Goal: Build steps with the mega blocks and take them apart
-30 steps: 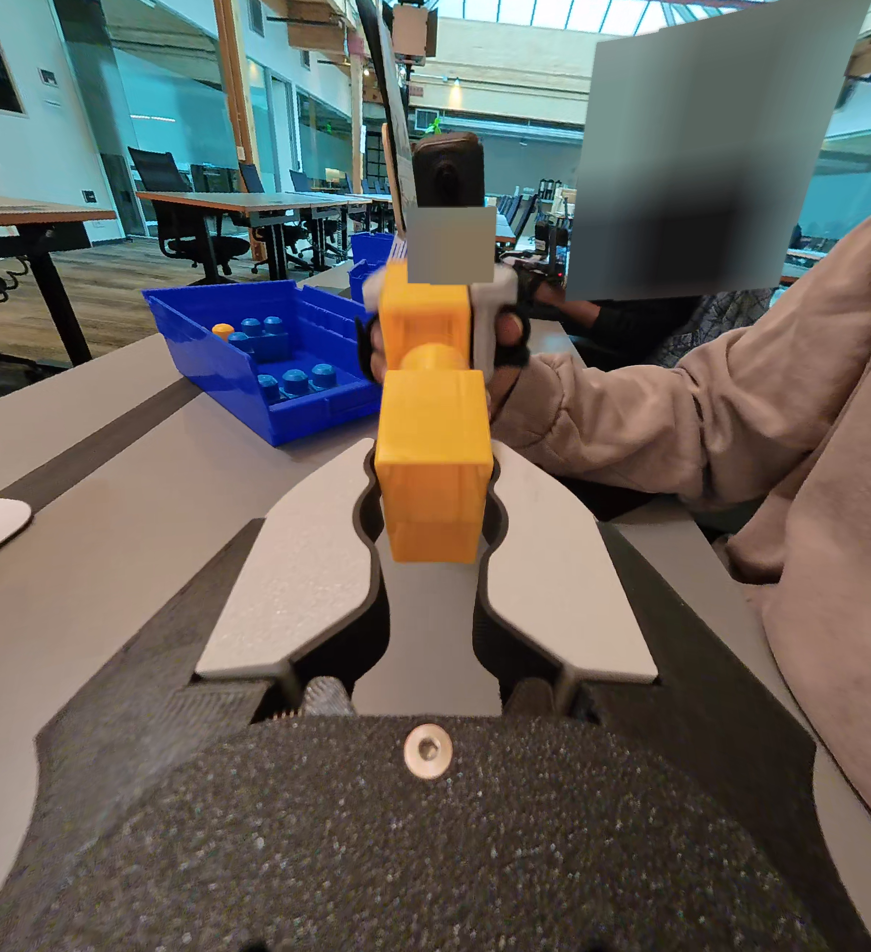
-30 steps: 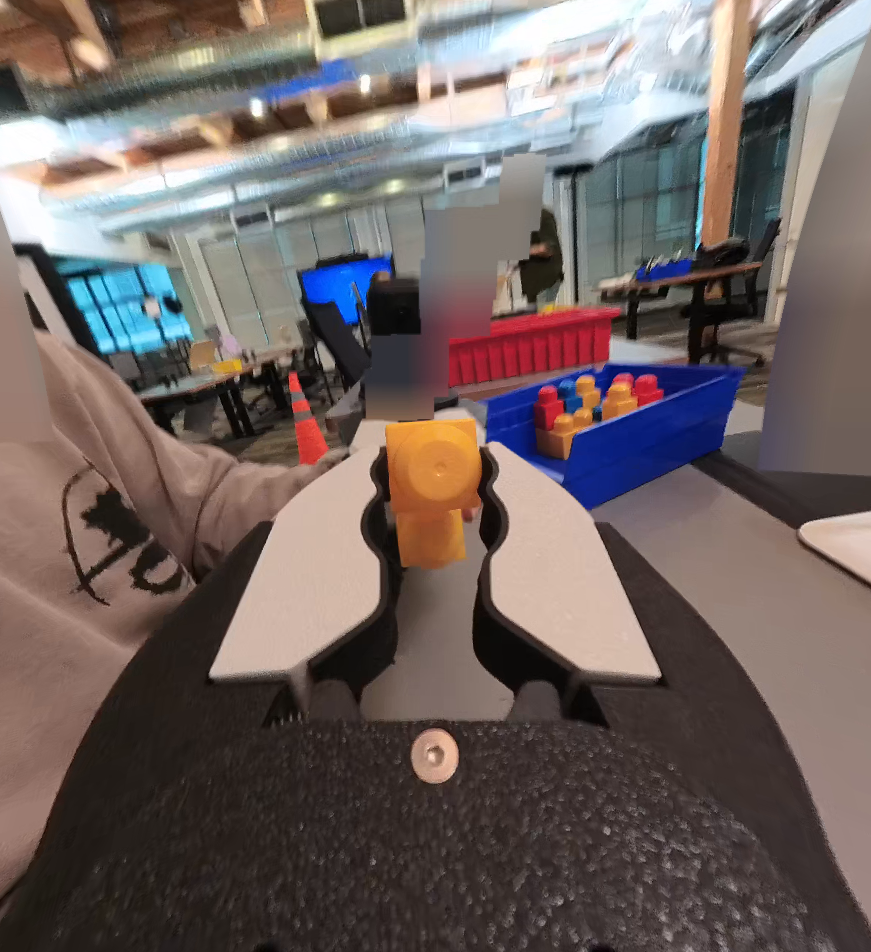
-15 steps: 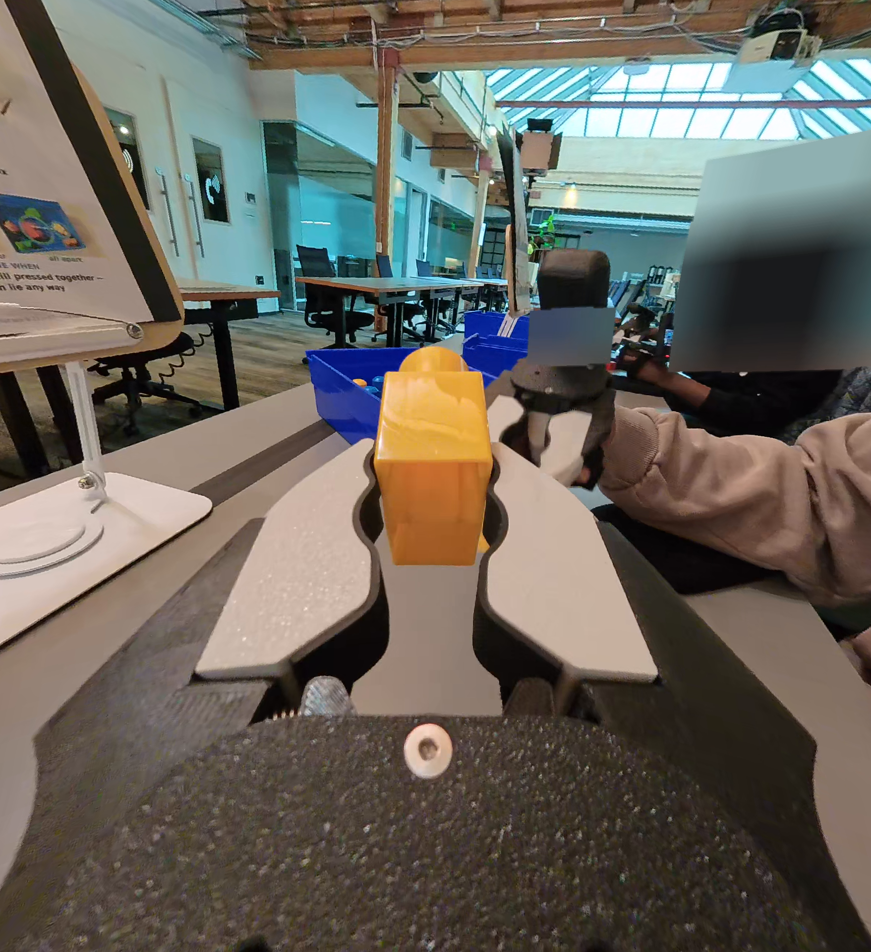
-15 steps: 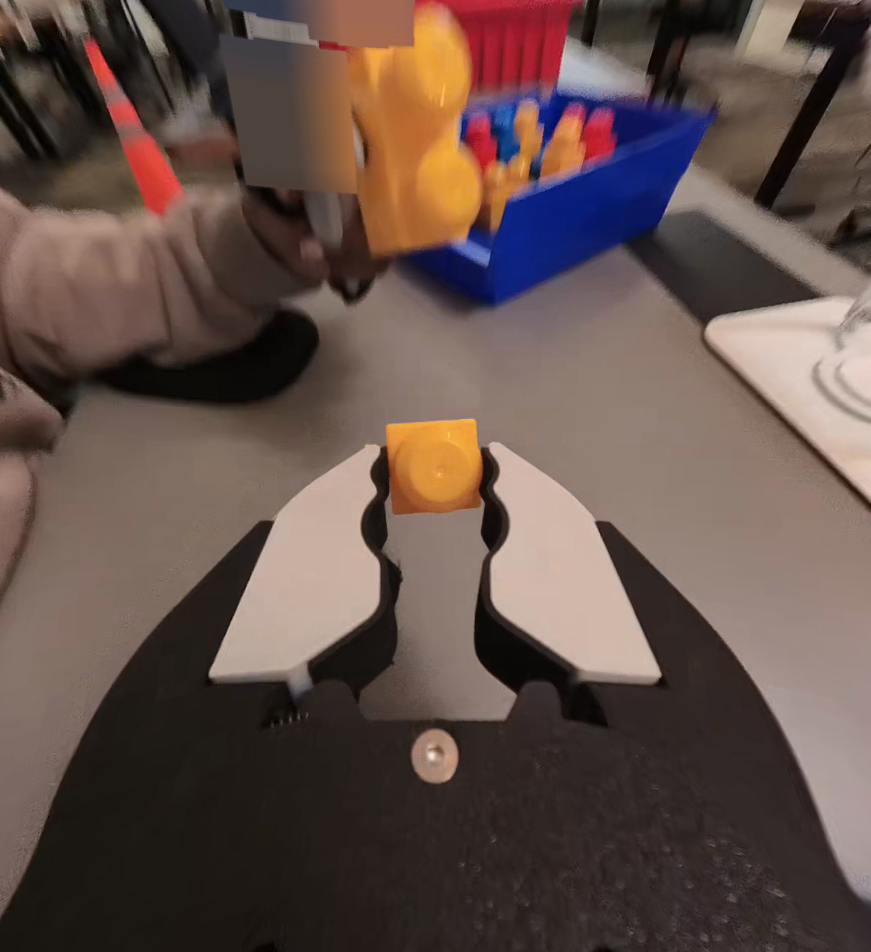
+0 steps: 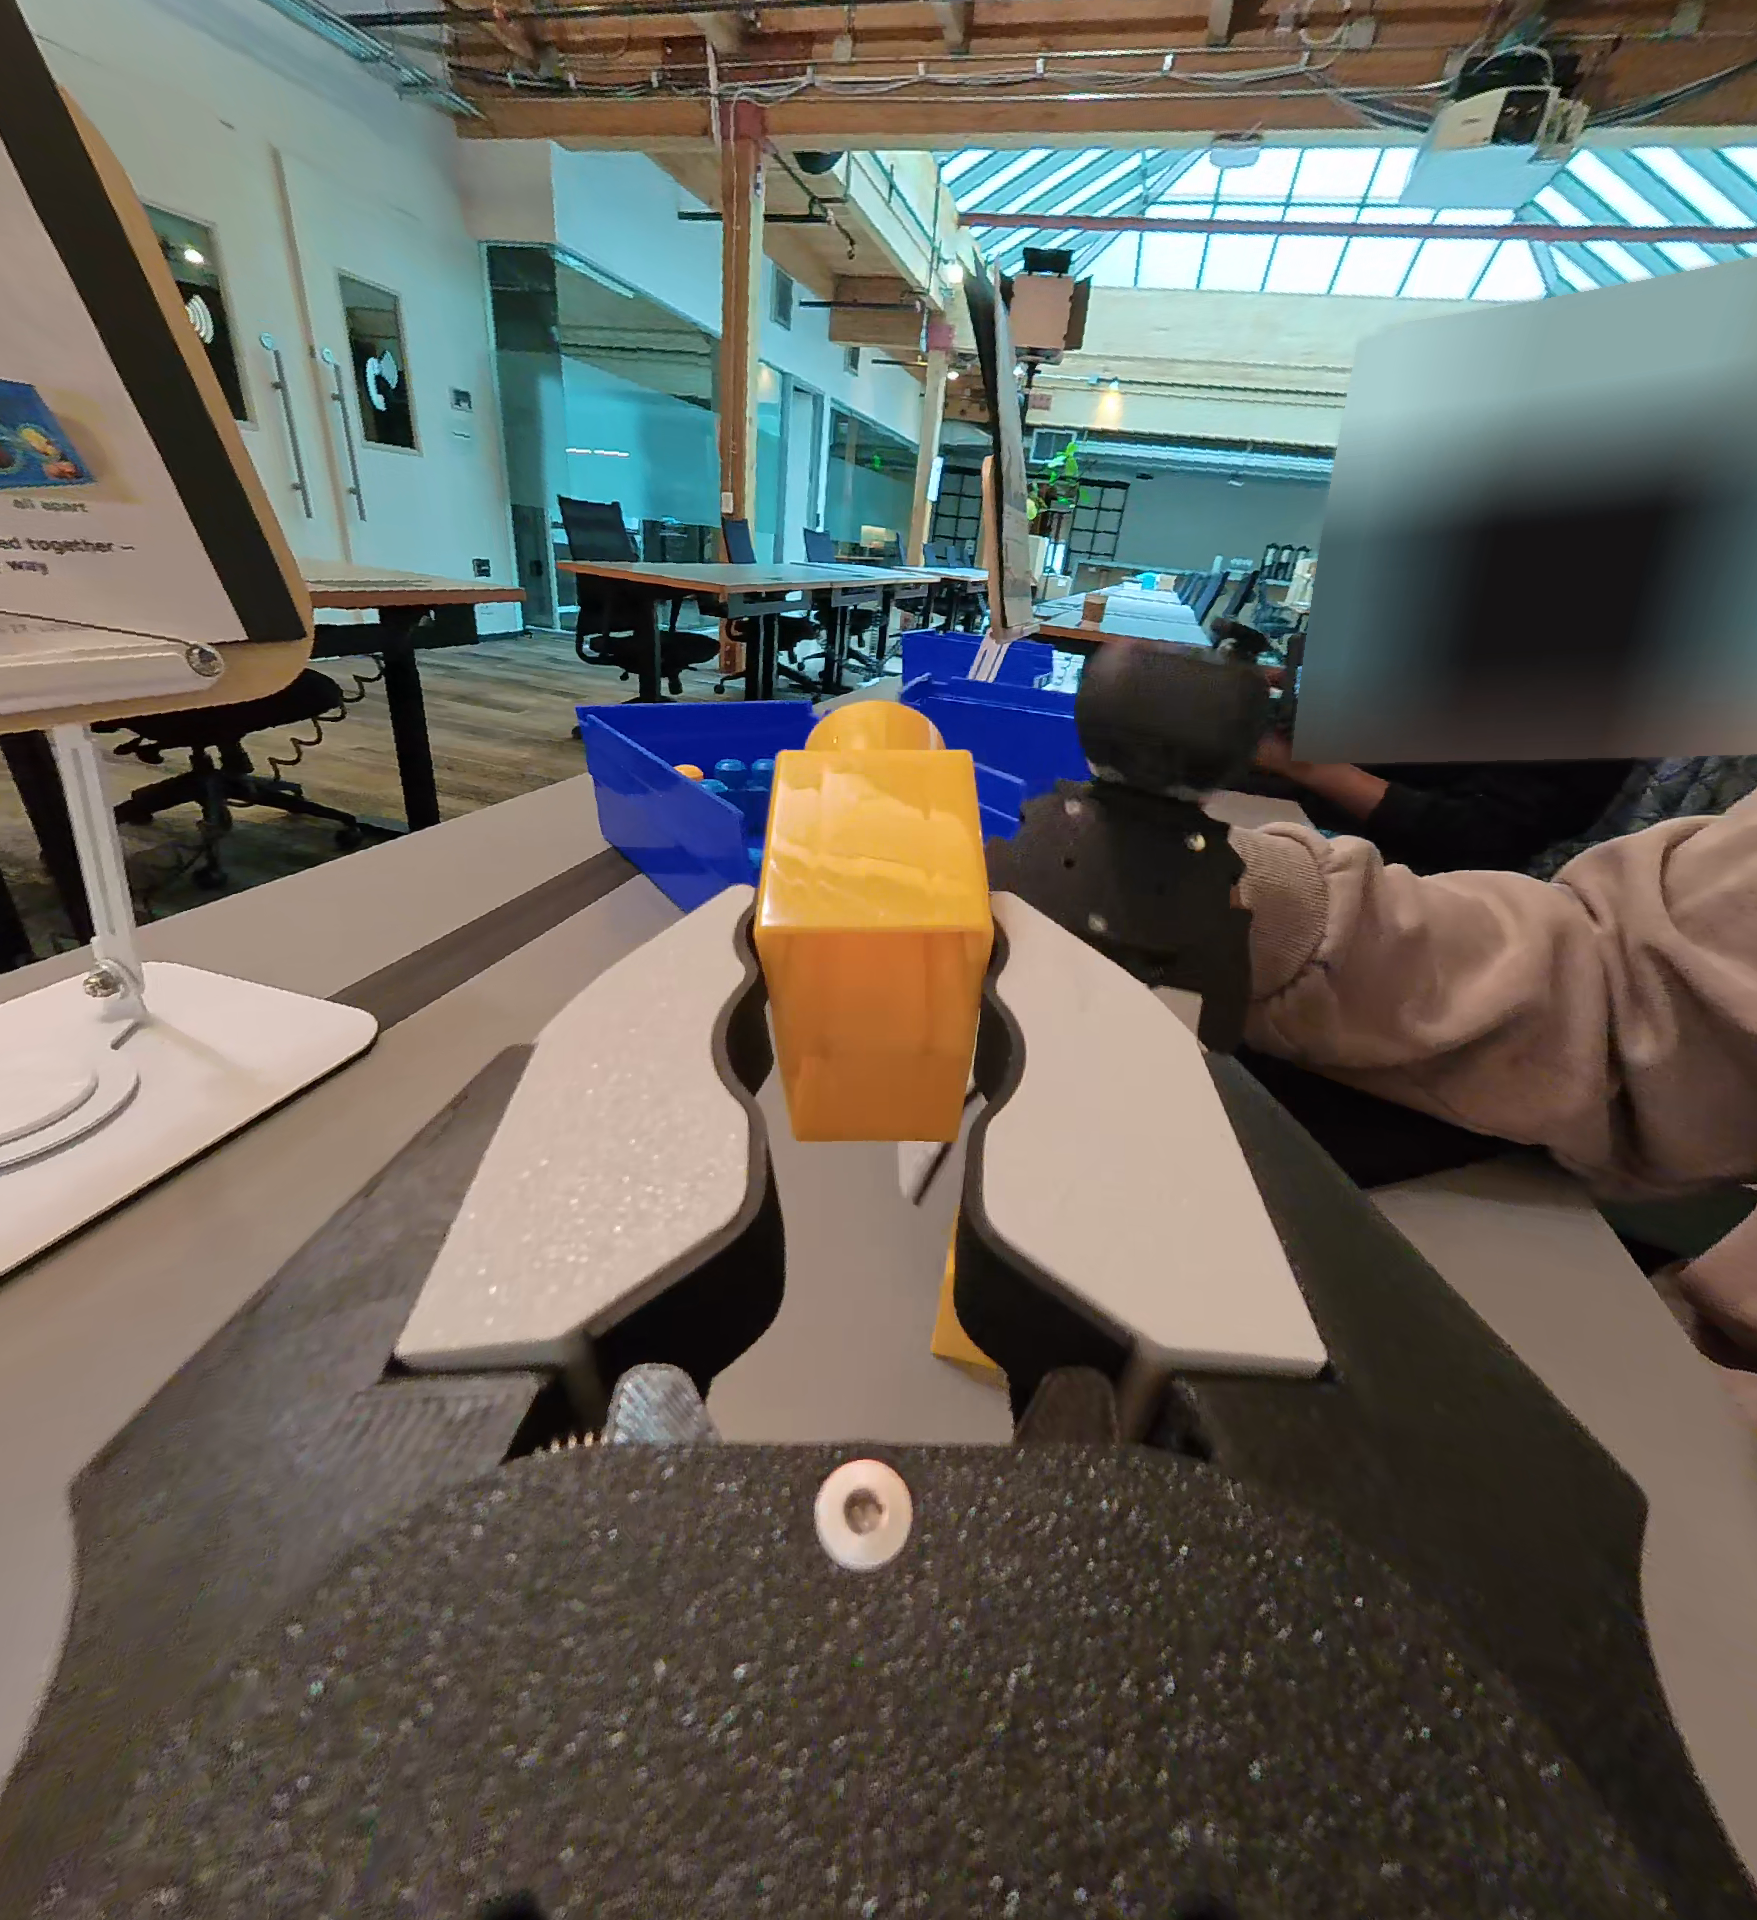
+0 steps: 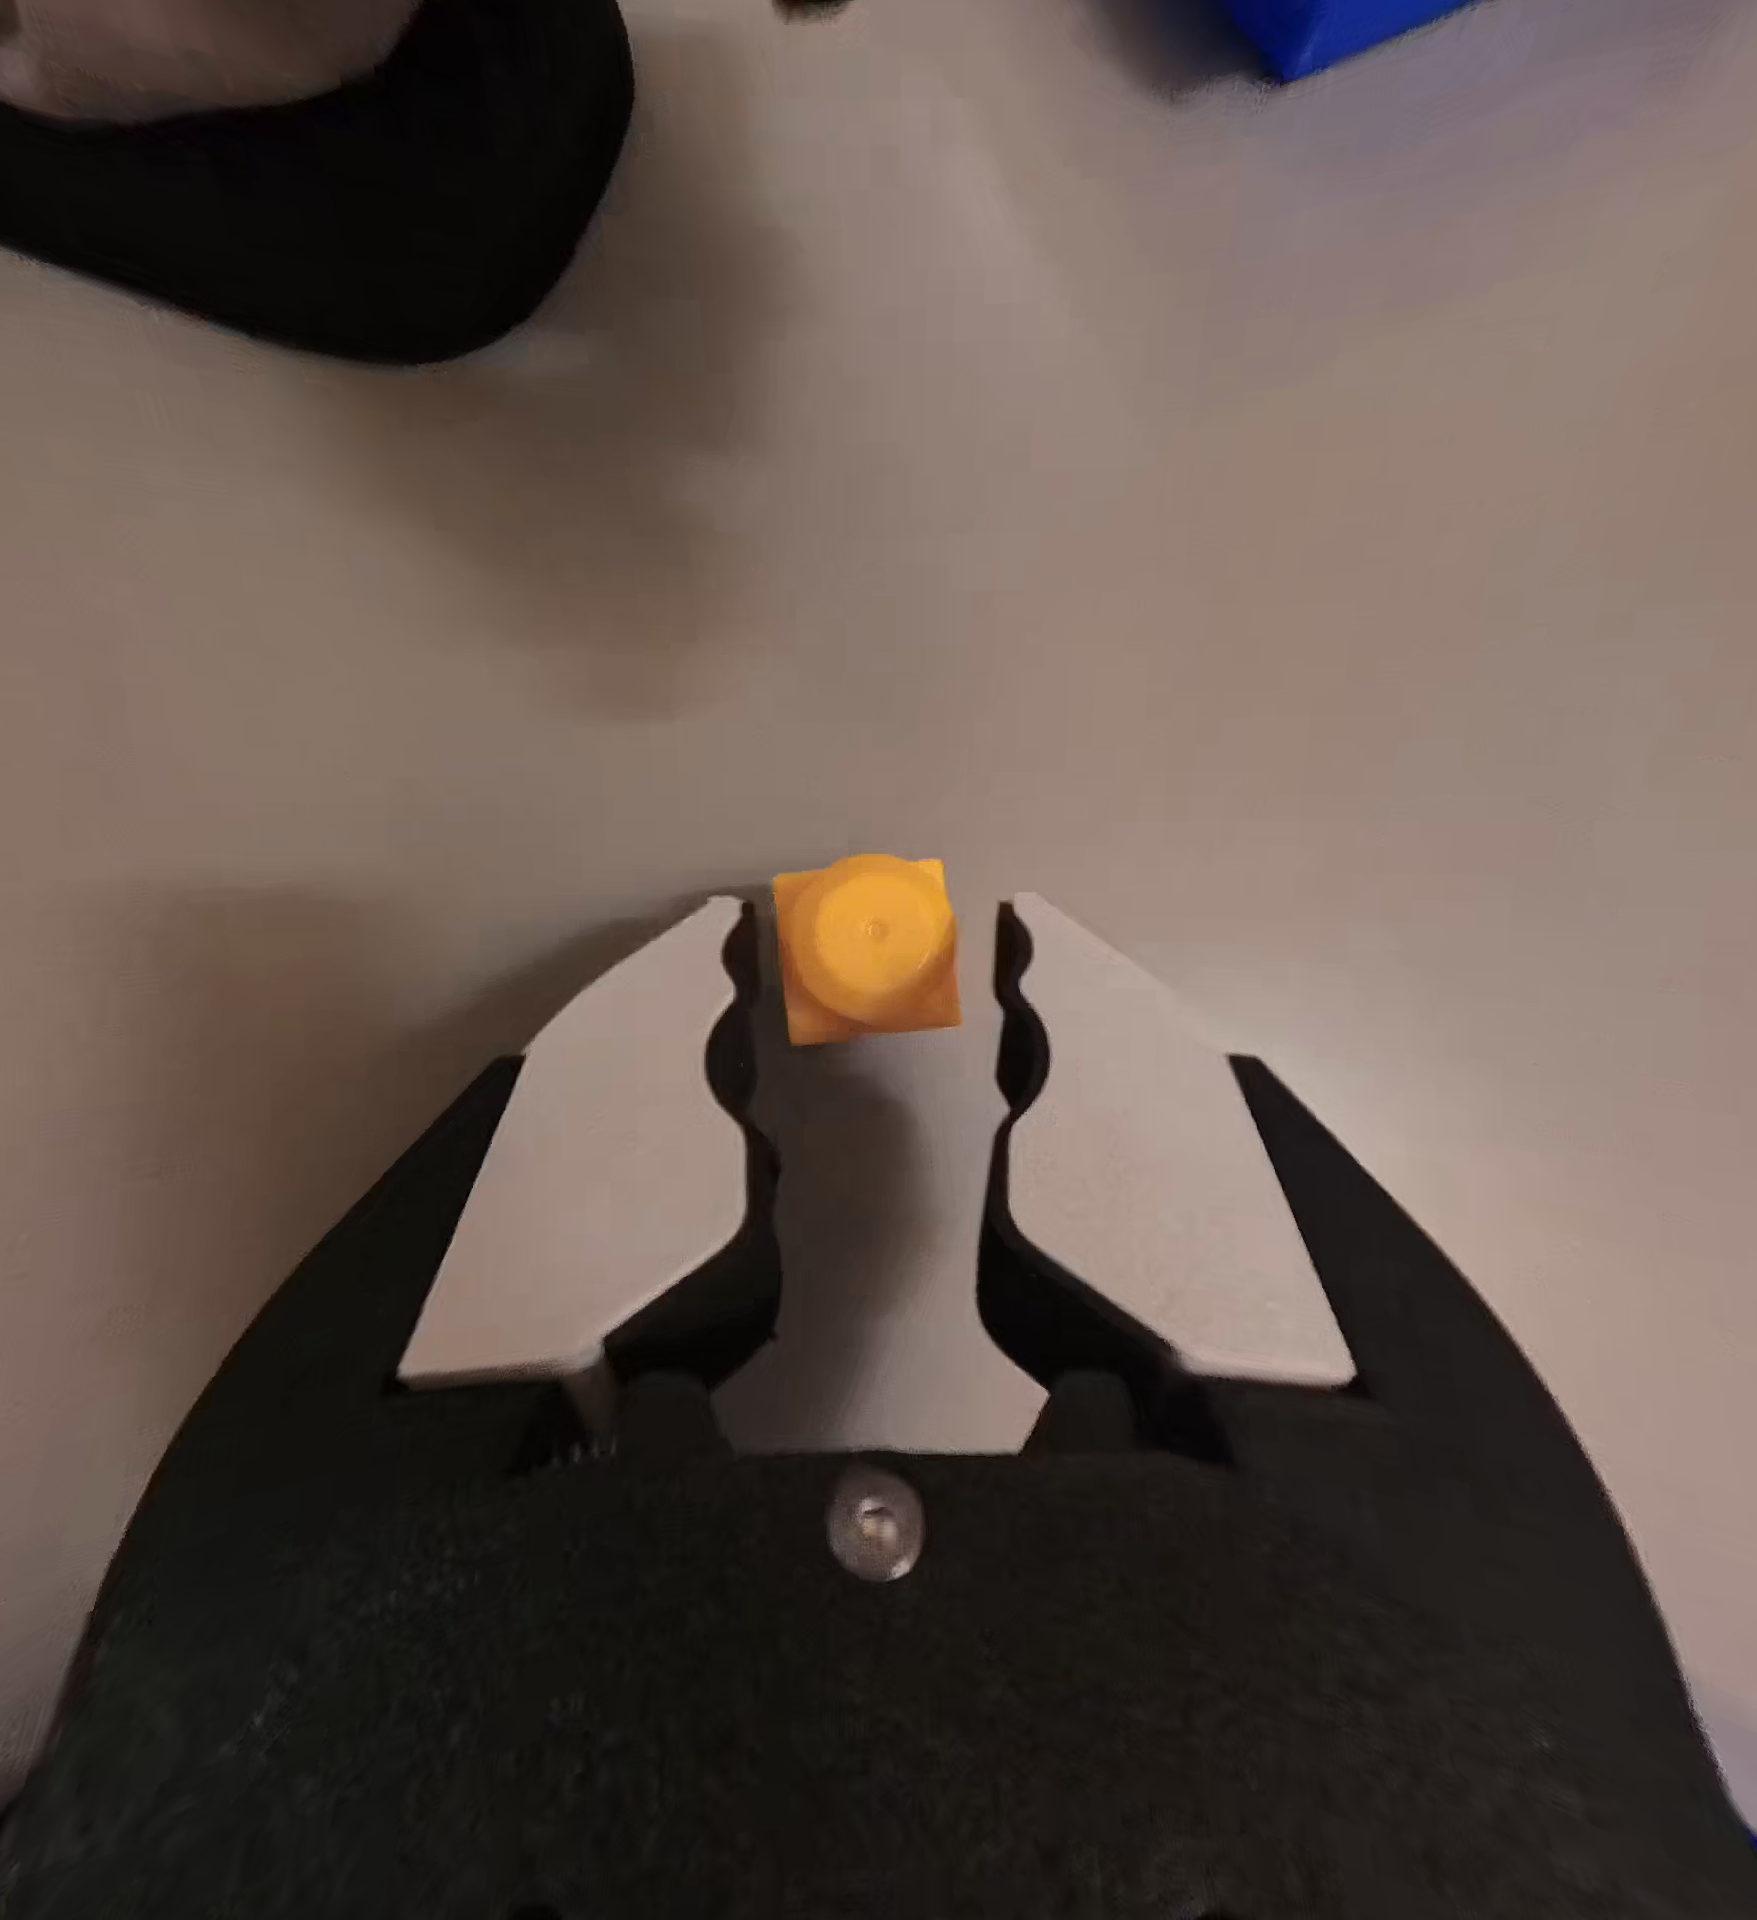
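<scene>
Left wrist view: my left gripper (image 5: 872, 997) is clamped on a yellow block (image 5: 872, 966), stud pointing away from me, raised above the grey table (image 5: 354, 925). Right wrist view looks straight down: my right gripper (image 6: 869, 961) stands apart around a second small yellow block (image 6: 869, 961), stud up, daylight on both sides, apparently resting on the table.

Handling, my guess: hollow rigid plastic, light, glossy, so likely to slip. Flat opposite side walls make the best hold, not the rounded stud.

Hard to read: a yellow sliver (image 5: 952, 1309) below my left fingers, identity unclear. Blue bin (image 5: 666, 790) beyond holds more blocks, mostly hidden. Right view is motion-blurred, so contact with the table is unconfirmed.
</scene>
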